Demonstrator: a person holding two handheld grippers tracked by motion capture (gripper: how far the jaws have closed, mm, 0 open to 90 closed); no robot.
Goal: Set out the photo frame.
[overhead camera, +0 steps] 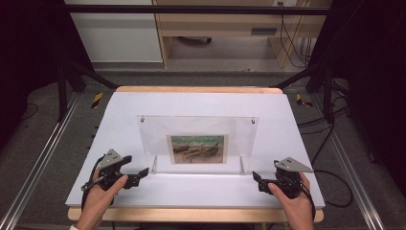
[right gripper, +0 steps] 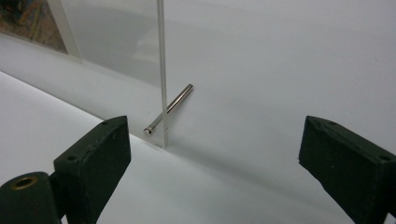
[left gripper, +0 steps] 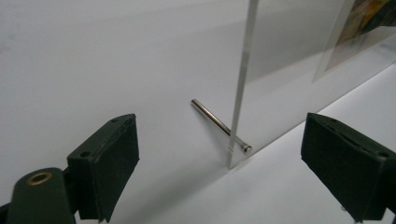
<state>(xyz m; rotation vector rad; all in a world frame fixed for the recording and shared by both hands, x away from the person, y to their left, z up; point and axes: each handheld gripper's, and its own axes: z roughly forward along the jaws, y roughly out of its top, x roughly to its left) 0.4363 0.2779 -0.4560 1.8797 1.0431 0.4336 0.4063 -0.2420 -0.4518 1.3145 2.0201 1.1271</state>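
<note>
Standing upright: clear acrylic picture frame (overhead camera: 198, 141) at the middle of the white table (overhead camera: 201, 103), its panel facing the person.
Picture: a small print of beached boats (overhead camera: 197, 149) sits in the lower centre of the panel.
Supports: one metal pin (left gripper: 219, 125) passes through the panel's lower left corner and angles down to the table behind it; a second metal pin (right gripper: 169, 108) does the same at the lower right corner. Two small fittings mark the upper corners in the high view.
Left gripper (overhead camera: 136, 176): held in the person's left hand (overhead camera: 98, 194), low over the table, just beside the frame's lower left corner. Jaws wide apart, gripping nothing. In the left gripper view the panel's edge and its pin lie ahead, between the two pads (left gripper: 109, 165) but clear of them.
Right gripper (overhead camera: 258, 181): held in the right hand (overhead camera: 294, 201), just off the frame's lower right corner. Jaws spread wide, nothing held. In the right gripper view the panel's edge stands ahead between the pads (right gripper: 95, 161), touching neither.
Contact: none between either gripper and the frame; it stands on its own.
Surroundings: dark floor and metal rails (overhead camera: 38, 158) flank the table; pale furniture stands beyond its far edge.
</note>
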